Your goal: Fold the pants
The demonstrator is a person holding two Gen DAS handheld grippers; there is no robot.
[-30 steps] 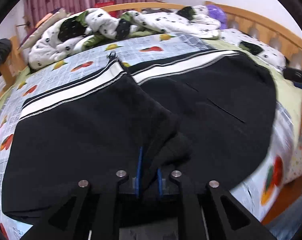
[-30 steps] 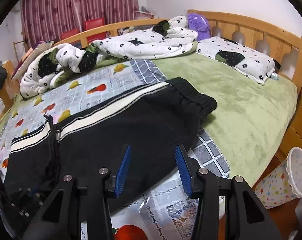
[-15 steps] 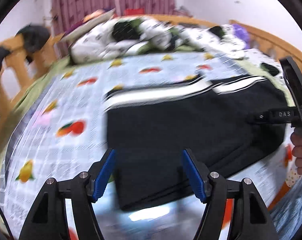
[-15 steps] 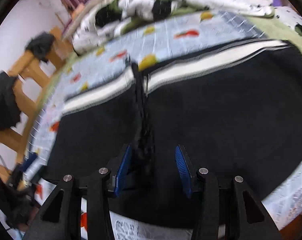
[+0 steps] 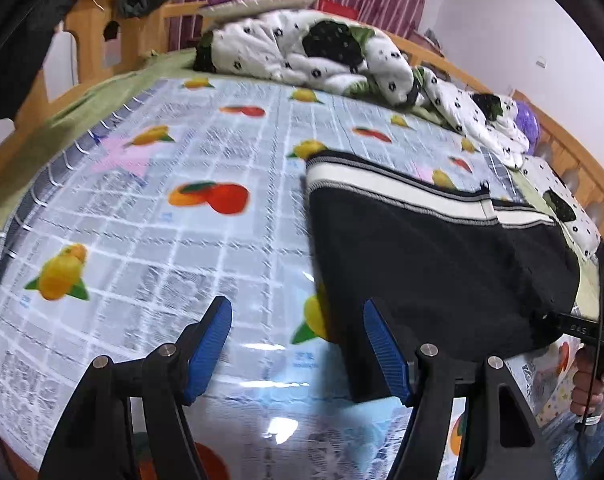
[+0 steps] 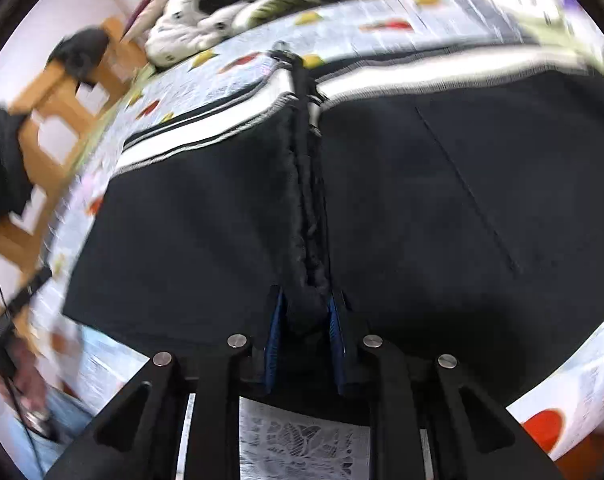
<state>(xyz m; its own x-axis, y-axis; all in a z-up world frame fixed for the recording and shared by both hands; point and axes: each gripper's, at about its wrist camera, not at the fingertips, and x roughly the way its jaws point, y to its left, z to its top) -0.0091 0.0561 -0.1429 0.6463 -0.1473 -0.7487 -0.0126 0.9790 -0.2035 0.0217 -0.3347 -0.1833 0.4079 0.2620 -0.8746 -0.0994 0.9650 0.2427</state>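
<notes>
Spread wide, the left gripper (image 5: 298,344) holds nothing between its blue pads (image 5: 208,344); its jaws have been opening within the last second and now hang over the glossy fruit-print cover (image 5: 150,216), just off the left edge of the black pants (image 5: 433,264). The right gripper (image 6: 303,320) has just been closing, and its pads (image 6: 273,332) now pinch a thick bunched ridge of black fabric at the near edge of the pants, where the two halves meet along a raised seam running away to the white-striped band.

The pants lie flat on the cover, toward the right side of the bed as the left wrist view shows it. Their white band (image 5: 385,188) forms the far edge, the left edge runs straight down toward the left gripper's right finger, and the near edge sits close to the front rim of the bed. To the left of the pants a broad stretch of cover lies bare, reaching out to the wooden bed frame (image 5: 90,40). Behind the band, a further strip of cover separates the pants from a crumpled white quilt (image 5: 313,52) piled along the far side. At the right rim of the left view, a person's hand (image 5: 593,380) grips the other tool's handle.
</notes>
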